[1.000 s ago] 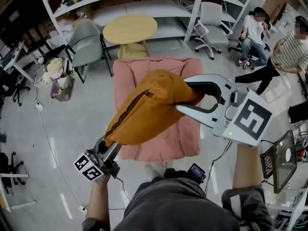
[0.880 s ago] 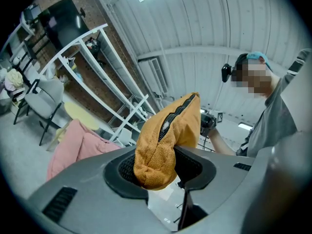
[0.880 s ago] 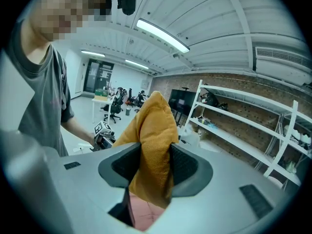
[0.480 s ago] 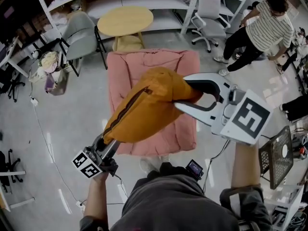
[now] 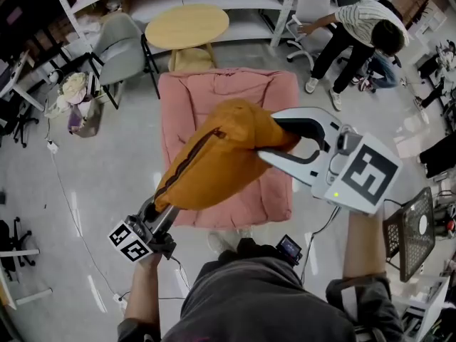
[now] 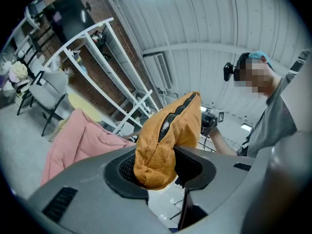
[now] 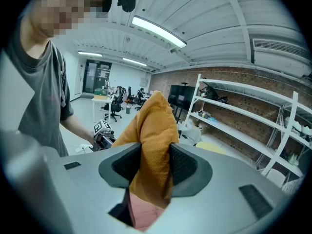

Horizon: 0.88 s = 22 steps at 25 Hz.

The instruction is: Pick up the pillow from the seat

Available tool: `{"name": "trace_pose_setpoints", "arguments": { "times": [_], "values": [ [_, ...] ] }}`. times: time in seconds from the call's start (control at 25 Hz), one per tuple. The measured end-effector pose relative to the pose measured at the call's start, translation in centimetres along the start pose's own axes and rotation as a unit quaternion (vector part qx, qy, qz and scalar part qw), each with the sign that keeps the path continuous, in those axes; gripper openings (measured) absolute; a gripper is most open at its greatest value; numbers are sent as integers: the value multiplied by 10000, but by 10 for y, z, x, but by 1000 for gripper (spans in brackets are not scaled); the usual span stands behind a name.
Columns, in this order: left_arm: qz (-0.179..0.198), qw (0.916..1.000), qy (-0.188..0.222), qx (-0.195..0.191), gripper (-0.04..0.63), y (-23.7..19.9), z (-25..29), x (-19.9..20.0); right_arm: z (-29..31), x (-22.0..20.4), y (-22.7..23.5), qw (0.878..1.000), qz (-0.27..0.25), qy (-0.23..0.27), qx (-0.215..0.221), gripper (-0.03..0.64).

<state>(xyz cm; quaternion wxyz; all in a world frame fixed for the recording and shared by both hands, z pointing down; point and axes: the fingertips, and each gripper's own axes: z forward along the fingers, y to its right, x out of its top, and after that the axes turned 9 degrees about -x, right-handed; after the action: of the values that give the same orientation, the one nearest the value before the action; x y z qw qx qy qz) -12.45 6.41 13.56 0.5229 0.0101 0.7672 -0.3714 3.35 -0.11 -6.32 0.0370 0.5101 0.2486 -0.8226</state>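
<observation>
The mustard pillow [image 5: 221,155] hangs in the air above the pink padded seat [image 5: 235,95], lifted clear of it and stretched diagonally between both tools. The left tool [image 6: 156,165] has its jaws closed narrowly on the pillow's lower corner beside the zipper, the fabric bunched between the dark pads. The right tool [image 7: 153,165] pinches the pillow's opposite upper corner, with a fold of fabric pressed flat between its pads. In the head view the right tool [image 5: 285,144] sits over the seat's right edge, while the left tool [image 5: 158,211] is off the seat's near-left corner, mostly hidden under the pillow. Beyond the seat's far edge stands a round wooden table [image 5: 187,26], with a grey chair [image 5: 125,48] to its left and white shelving [image 5: 214,2] behind; what lies on the shelves is too small to tell. Bare floor [image 5: 114,162] opens left of the seat. To the seat's far right, a person in a striped shirt [image 5: 360,23] bends forward.
</observation>
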Motion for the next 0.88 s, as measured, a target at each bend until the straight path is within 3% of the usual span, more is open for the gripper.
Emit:
{"name": "trace_pose_setpoints", "arguments": {
  "times": [0.88],
  "values": [
    [-69, 9999, 35, 96, 166, -1, -6, -14, 8, -12, -3, 9999, 38, -72, 110, 173]
  ]
}}
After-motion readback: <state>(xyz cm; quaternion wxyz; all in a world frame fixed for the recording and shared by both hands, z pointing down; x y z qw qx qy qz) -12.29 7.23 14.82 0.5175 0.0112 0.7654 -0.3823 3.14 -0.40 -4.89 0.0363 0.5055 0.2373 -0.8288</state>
